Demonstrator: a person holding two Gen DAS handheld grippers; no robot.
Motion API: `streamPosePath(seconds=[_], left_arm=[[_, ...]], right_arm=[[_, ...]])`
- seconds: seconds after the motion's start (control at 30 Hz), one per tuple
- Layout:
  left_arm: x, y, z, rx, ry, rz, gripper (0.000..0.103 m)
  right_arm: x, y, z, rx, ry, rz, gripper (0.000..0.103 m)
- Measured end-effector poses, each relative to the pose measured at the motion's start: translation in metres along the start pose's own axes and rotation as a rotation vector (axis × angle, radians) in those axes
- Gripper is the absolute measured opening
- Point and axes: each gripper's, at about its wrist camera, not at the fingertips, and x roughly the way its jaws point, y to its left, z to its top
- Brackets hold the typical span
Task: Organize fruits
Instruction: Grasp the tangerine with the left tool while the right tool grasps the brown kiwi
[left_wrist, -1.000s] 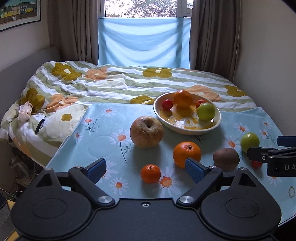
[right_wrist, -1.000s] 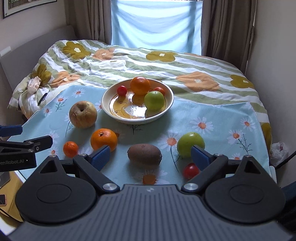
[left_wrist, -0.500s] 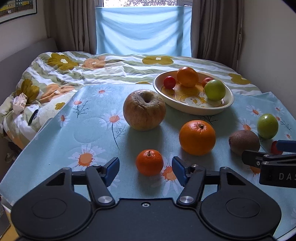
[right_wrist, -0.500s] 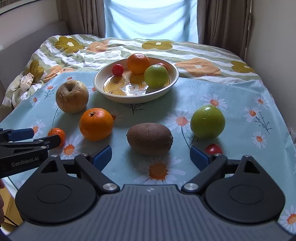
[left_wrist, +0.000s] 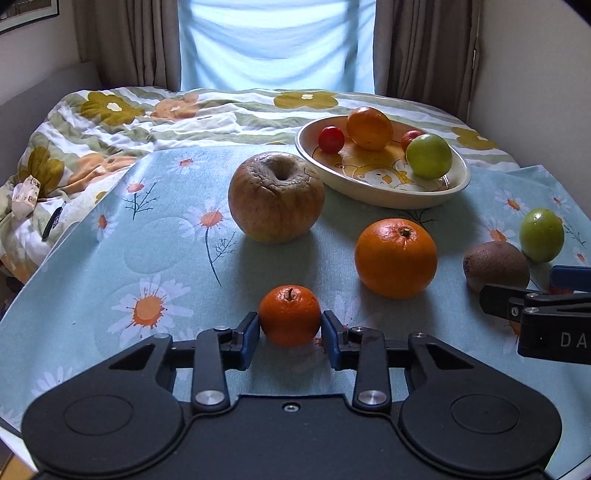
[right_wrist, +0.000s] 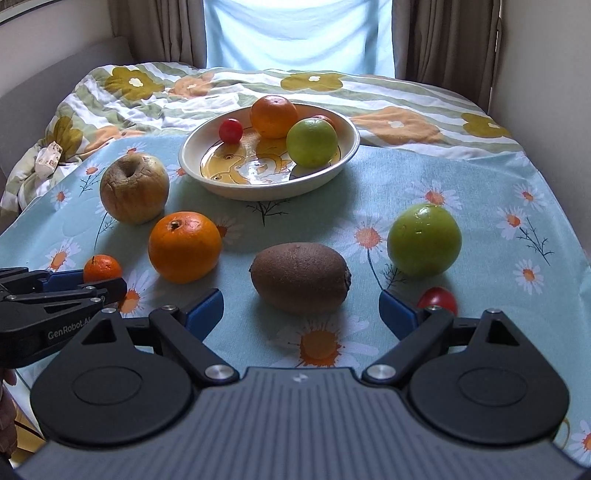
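Note:
A small tangerine (left_wrist: 290, 314) rests on the daisy cloth (left_wrist: 166, 258), and my left gripper (left_wrist: 290, 332) is closing on it, its blue pads (left_wrist: 248, 338) touching both sides. Behind it sit a wrinkled apple (left_wrist: 276, 197) and a large orange (left_wrist: 396, 257). My right gripper (right_wrist: 301, 310) stands open just short of a brown kiwi (right_wrist: 300, 276), which lies ahead of the gap. To the kiwi's right are a green apple (right_wrist: 424, 240) and a cherry tomato (right_wrist: 437, 298). The cream bowl (right_wrist: 258, 192) at the back holds an orange, a green apple and small red fruits.
The cloth-covered table meets a bed with a floral quilt (left_wrist: 221, 110) behind and to the left. Curtains and a window stand at the back, and a wall (right_wrist: 546, 74) runs close on the right. The table's left edge (left_wrist: 55, 254) drops off.
Both grippers have sunk towards the table and moved in on the fruit. The left jaws have narrowed from wide open onto the small tangerine. The right jaws stay open.

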Motion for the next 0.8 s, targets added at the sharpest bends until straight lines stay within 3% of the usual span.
streamPosePath(seconds=[0.27,0.33,0.8], left_arm=[[-0.004,0.001,-0.003,0.012,0.009,-0.019,0.040],[-0.004,0.001,-0.003,0.014,0.010,-0.020,0.040],[-0.008,0.002,-0.006,-0.013,0.020,-0.030,0.040]], right_arm=[[0.013,0.001,0.003,0.027,0.010,-0.001,0.103],[0.017,0.002,0.004,0.032,0.016,-0.001,0.093],[0.031,0.009,0.007,0.042,0.018,-0.043,0.088]])
